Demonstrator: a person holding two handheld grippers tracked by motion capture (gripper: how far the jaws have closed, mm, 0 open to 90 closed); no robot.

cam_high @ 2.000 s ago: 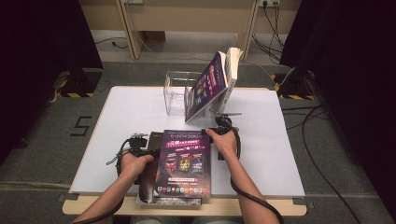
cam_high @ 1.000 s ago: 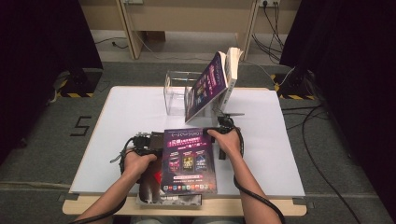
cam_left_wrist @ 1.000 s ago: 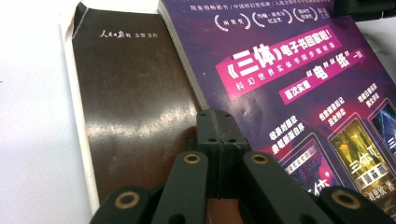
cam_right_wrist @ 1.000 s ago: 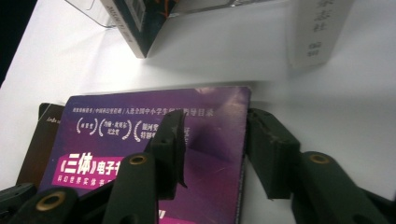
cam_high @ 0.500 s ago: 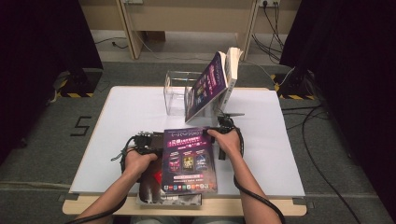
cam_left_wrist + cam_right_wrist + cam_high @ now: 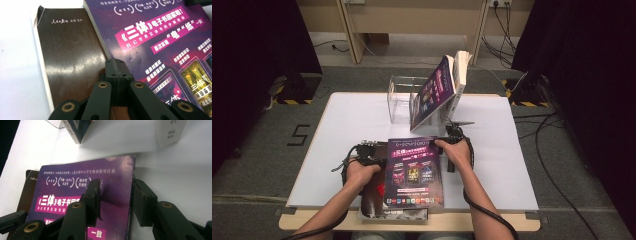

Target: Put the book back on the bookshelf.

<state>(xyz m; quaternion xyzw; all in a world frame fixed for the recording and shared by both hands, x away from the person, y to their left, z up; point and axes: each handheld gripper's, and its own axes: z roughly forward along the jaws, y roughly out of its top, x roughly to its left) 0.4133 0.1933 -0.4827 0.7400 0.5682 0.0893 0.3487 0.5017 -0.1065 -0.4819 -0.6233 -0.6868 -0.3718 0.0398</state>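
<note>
The white table (image 6: 362, 125) carries the work. At its 12 o'clock edge a clear acrylic stand (image 6: 402, 97) supports leaning books (image 6: 439, 92), their covers tilted back. At 6 o'clock, at the near edge, a purple-covered book (image 6: 414, 172) lies flat, overlapping a dark brown book (image 6: 371, 197) that shows at its 9 o'clock side.

Step in hand, by judgement: taking hold of the purple-covered book at its far right corner in order to lift it off the pile, probably toward the stand. The next move calls for the right jaws to finish closing on the cover edge, then a clean lift while the lower volume is pinned so that it does not drag along.

Right gripper (image 6: 116, 200): the forearm enters from 6 o'clock and the hand sits at the book's 1 o'clock corner. The jaws stand partly open and have just been closing; one lies over the purple cover, the other outside the book's edge above the table. The edge is between them, not yet visibly pinched.

Left gripper (image 6: 117, 75): the jaws are fully closed with nothing between them. The tips point down over the dark brown book, just beside the purple cover's 9 o'clock edge.
</note>
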